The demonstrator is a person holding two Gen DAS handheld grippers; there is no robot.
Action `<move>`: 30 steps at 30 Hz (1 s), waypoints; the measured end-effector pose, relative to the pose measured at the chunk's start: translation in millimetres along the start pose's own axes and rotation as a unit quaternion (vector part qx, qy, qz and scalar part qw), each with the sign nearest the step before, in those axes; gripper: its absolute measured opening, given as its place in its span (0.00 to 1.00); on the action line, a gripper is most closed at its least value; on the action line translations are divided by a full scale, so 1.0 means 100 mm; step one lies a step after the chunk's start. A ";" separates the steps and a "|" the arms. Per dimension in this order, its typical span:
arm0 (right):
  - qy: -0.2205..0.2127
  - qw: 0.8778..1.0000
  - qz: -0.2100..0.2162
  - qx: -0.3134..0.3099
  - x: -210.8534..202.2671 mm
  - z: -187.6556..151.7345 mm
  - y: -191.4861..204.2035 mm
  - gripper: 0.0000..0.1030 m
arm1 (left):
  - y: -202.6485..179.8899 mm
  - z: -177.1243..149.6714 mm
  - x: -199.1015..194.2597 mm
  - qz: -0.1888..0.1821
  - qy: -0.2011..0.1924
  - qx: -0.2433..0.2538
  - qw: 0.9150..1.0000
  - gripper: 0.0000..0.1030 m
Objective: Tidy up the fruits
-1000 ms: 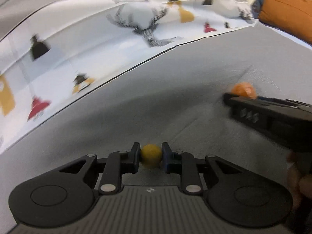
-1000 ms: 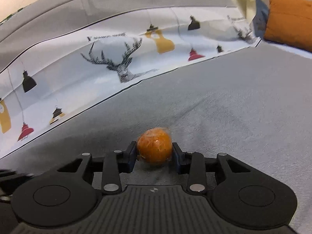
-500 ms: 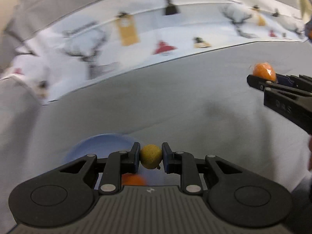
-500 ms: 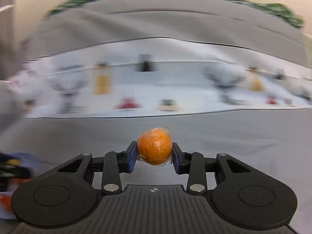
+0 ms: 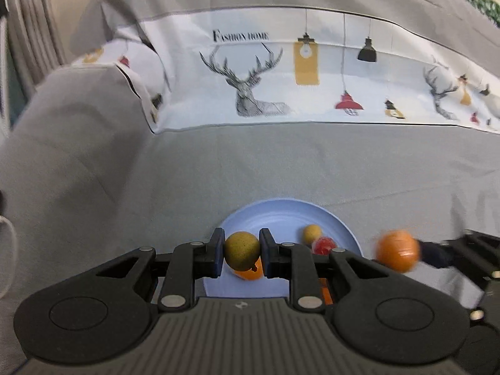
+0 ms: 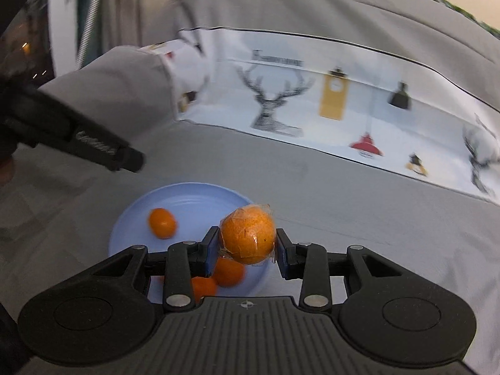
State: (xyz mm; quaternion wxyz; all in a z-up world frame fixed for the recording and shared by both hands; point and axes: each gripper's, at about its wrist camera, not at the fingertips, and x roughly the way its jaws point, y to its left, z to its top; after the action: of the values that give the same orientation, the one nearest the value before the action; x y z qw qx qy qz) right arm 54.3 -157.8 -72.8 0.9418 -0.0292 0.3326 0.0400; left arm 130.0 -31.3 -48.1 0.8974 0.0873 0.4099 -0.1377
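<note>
Both claws hover over the blue plate (image 6: 187,192) on the grey bed: the left claw (image 5: 242,256) is clamped on a yellow-green fruit (image 5: 242,251), the right claw (image 6: 247,245) on a wrapped orange (image 6: 247,234). This looks like the delivery step. Next, each claw should lower and release clear of the fruits already there.

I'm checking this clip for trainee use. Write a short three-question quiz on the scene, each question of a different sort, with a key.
1. True or false: the left gripper is shut on a yellow fruit.
2. What does the right gripper hold? A) a wrapped orange B) a red fruit C) nothing
3. Fill in: the fruits already put away lie on a blue ____.

Key
1. True.
2. A; the pads press on its wrap.
3. Plate; it holds small orange fruits, one more yellow fruit and a red fruit.
</note>
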 end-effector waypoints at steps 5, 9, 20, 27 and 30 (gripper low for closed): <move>0.026 0.999 0.021 -0.017 0.25 0.02 0.24 0.37 | 0.08 -0.07 0.20 -0.021 0.010 -0.002 1.000 0.25; 0.039 0.999 0.015 -0.024 0.43 -0.02 0.32 0.37 | 0.07 -0.06 0.50 -0.027 0.032 0.002 0.999 0.25; 0.027 0.998 0.000 -0.051 0.33 0.01 0.41 0.85 | 0.02 -0.04 0.39 -0.004 0.013 0.024 1.000 1.00; 0.074 0.997 0.004 -0.016 -0.26 -0.08 0.34 0.94 | 0.16 -0.22 -0.22 0.012 0.062 -0.021 0.998 1.00; 0.073 0.997 -0.013 0.010 -0.54 -0.12 0.37 0.95 | 0.17 -0.31 -0.51 0.022 0.056 -0.026 0.998 1.00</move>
State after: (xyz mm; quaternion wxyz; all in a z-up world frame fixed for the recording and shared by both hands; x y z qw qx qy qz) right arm 1.2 -124.9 -49.2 0.9156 -0.0274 0.4006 0.0222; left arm 81.1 1.9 -28.5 0.8777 0.0805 0.4611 -0.1021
